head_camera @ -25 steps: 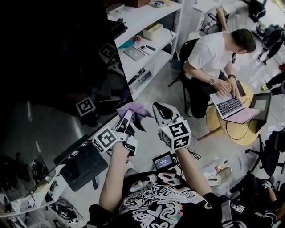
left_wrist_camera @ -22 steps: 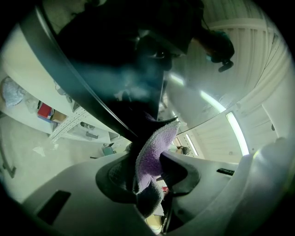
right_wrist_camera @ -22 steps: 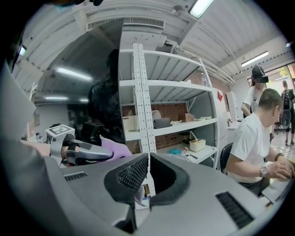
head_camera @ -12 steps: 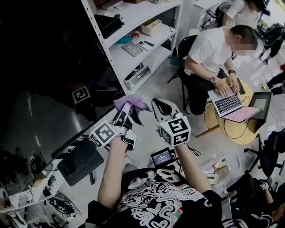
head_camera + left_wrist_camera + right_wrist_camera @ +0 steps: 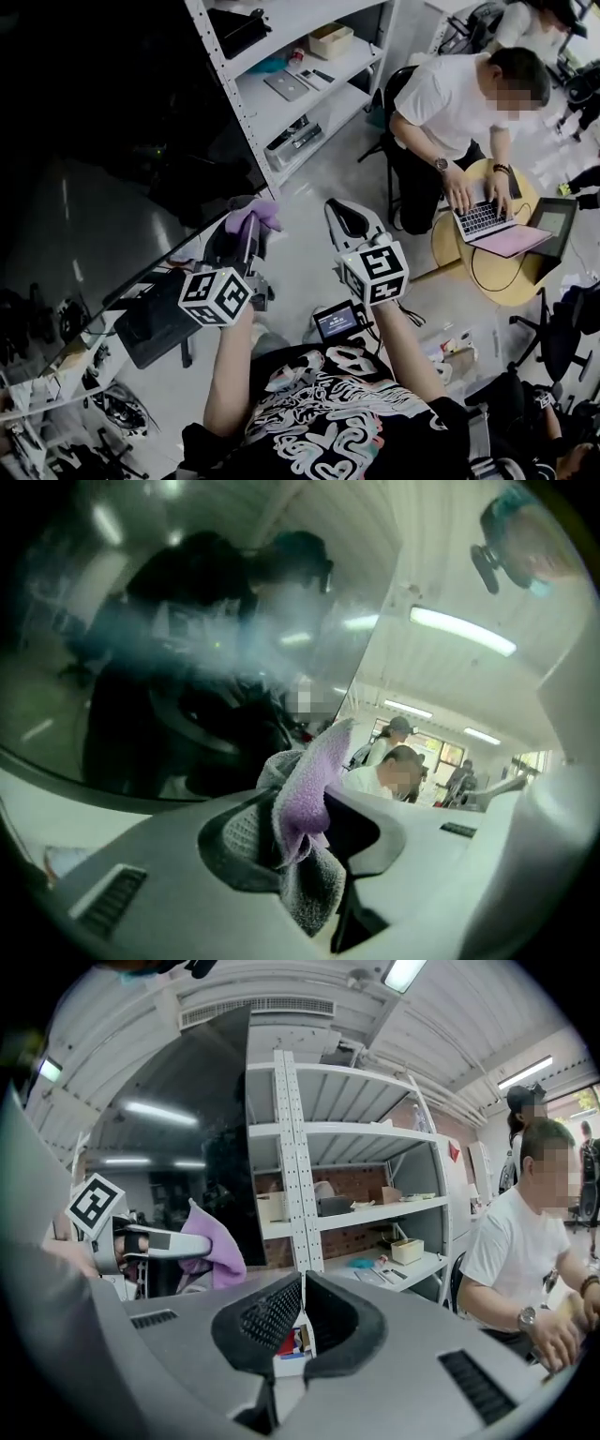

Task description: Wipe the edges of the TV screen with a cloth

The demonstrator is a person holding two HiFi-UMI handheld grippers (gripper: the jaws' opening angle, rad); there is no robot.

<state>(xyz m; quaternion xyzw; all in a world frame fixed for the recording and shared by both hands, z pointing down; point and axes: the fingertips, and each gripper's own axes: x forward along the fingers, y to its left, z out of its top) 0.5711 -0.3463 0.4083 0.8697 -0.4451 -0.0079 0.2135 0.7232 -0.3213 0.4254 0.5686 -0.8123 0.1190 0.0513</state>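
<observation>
Our left gripper (image 5: pixel 246 228) is clamped on the purple cloth (image 5: pixel 259 212), which sits at the near right corner of the TV screen (image 5: pixel 112 178), while our right gripper (image 5: pixel 341 217) hangs to its right, jaws together on nothing. Since only a bunched fold is pinched, we judge that dragging along the edge could tug it free or let the hard jaw tips scrape the glass.

Two grippers: left gripper (image 5: pixel 242 234), right gripper (image 5: pixel 342 217). Two marker cubes, one per gripper: left cube (image 5: pixel 214 295), right cube (image 5: pixel 375 274). One cloth (image 5: pixel 258 212). One TV screen (image 5: pixel 103 141). One shelf unit (image 5: pixel 349 92). Two bystanders: seated person (image 5: pixel 450 98), second person (image 5: pixel 530 14). One open laptop (image 5: pixel 481 219). One round table (image 5: pixel 487 277). One small monitor (image 5: pixel 336 322).
</observation>
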